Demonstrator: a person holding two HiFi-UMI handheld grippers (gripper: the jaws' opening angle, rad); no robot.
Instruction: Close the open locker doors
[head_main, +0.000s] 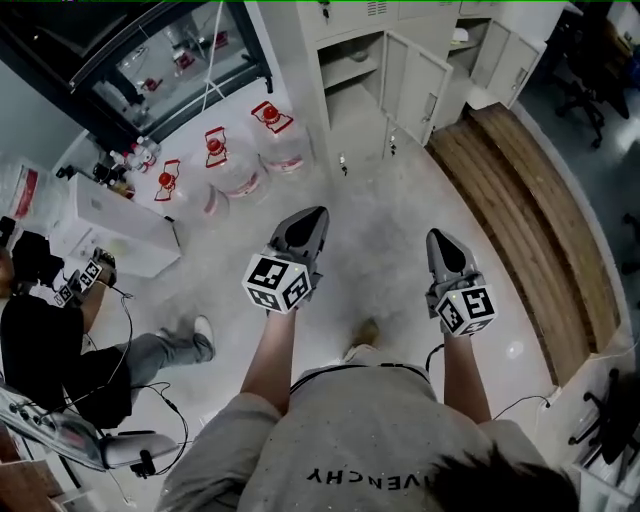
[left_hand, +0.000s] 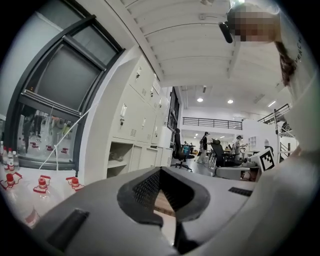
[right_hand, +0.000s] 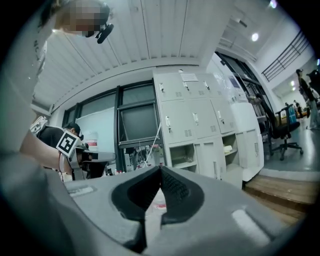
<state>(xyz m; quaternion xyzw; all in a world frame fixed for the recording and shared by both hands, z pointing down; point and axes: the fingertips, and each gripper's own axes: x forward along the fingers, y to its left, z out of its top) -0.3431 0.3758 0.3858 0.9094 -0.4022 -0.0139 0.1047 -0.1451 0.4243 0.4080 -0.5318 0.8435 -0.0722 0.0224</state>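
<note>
Fingers (left_hand: 145, 192) first: pressed tip to tip on the grey left gripper (head_main: 316, 214). Same w/ the fingers (right_hand: 176, 190) of the grey right gripper (head_main: 438, 236), nothing pinched in either. Both held level and aimed at the tall white metal locker bank (head_main: 345, 15) ahead, well apart from it across bare floor.

Looks like the approach step tbh, no closing started yet. Two doors open in the bottom row: near white door (head_main: 417, 88) swung out beside its open shelf compartment (head_main: 350, 70), far white door (head_main: 508, 60) further right, by the raised wooden plank platform (head_main: 520, 190). Upper row shut afaik.

Next move imo: walk in closer, put a closed gripper tip on the outer face of the near white door by its free edge, push round til flush w/ the frame. Then repeat on the far white door. Prob no need to open up for a plain push. Worth minding the clear water jugs with red caps (head_main: 230, 165) on the floor left of the lockers when stepping in.
</note>
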